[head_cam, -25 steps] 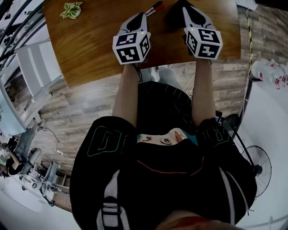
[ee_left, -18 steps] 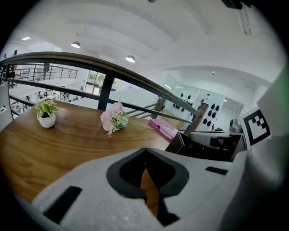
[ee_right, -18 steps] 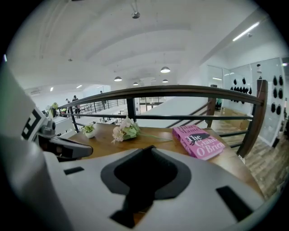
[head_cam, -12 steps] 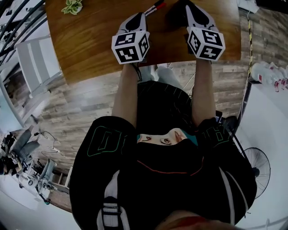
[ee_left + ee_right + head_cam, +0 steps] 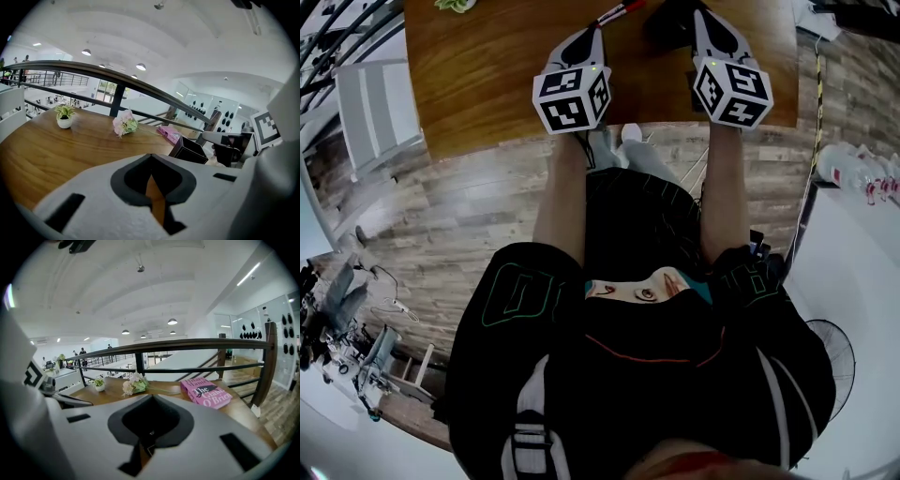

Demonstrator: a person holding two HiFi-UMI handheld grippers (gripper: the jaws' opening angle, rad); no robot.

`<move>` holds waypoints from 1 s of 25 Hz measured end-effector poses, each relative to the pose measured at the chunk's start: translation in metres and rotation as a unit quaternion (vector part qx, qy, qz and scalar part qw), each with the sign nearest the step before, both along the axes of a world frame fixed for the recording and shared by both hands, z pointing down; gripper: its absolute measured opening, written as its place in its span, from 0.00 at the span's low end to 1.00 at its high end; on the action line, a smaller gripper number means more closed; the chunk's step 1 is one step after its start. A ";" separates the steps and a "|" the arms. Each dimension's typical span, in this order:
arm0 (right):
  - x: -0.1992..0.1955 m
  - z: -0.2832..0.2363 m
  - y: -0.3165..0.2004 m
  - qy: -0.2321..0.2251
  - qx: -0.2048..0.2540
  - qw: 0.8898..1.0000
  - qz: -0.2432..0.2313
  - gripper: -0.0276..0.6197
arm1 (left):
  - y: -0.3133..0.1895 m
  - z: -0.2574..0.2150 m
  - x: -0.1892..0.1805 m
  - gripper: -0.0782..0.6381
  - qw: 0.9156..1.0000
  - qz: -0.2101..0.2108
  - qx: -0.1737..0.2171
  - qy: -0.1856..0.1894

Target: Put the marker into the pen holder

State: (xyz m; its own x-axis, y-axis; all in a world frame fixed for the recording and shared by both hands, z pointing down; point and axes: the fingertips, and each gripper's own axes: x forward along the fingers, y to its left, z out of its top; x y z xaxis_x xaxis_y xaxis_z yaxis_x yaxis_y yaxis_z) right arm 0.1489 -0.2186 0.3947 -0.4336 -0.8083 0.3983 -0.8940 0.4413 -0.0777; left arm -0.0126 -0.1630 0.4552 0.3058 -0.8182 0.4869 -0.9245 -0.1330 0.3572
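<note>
As we look down past our black shirt (image 5: 637, 375), both forearms reach over the plank floor (image 5: 459, 216) to the near edge of the wooden table (image 5: 487, 94). Our left gripper (image 5: 591, 31) hovers over that edge with its jaws drawn together to a thin slit. Only bare tabletop shows through the slit, and nothing is held. Our right gripper (image 5: 703, 13) is level with it, a little apart, its jaws likewise pressed to a narrow slit with nothing between them. Just past the left gripper's tip lies the marker (image 5: 619, 12), red and black, flat on the table and slanting away to the right between the two grippers. The pen holder (image 5: 190, 150), a black open-topped box, stands just beyond, beside the right gripper; the marker is outside it. Farther across the table we see a bunch of pale flowers (image 5: 124, 124), a small potted plant (image 5: 64, 117) to its left and a pink book (image 5: 206, 391) to its right. Behind them runs a dark railing (image 5: 187, 345).
</note>
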 end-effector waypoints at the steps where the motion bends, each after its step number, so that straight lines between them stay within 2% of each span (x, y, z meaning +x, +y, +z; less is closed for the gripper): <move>1: -0.001 -0.002 0.002 -0.001 0.002 1.000 -0.006 0.05 | 0.004 -0.001 0.000 0.12 1.000 -0.004 0.001 0.000; 10: -0.026 -0.009 0.033 0.004 0.018 0.997 -0.075 0.05 | 0.045 -0.001 -0.012 0.12 0.998 -0.056 0.012 0.008; 17: -0.057 -0.012 0.057 0.022 0.026 0.989 -0.141 0.05 | 0.074 -0.004 -0.033 0.12 0.994 -0.105 0.023 0.015; 20: -0.071 -0.009 0.067 0.041 0.023 0.982 -0.184 0.05 | 0.083 -0.004 -0.036 0.12 0.992 -0.124 0.025 0.019; 25: -0.105 0.008 0.078 0.109 0.024 0.959 -0.259 0.05 | 0.094 0.003 -0.052 0.12 0.989 -0.142 0.023 0.029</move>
State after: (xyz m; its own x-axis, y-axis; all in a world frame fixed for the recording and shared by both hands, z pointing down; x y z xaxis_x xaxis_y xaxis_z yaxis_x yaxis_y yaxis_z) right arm 0.0435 -0.1407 0.4026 -0.6923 -0.5271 0.4928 -0.5466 0.8289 0.1186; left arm -0.0645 -0.0694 0.4580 0.0874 -0.8964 0.4346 -0.9050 0.1109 0.4108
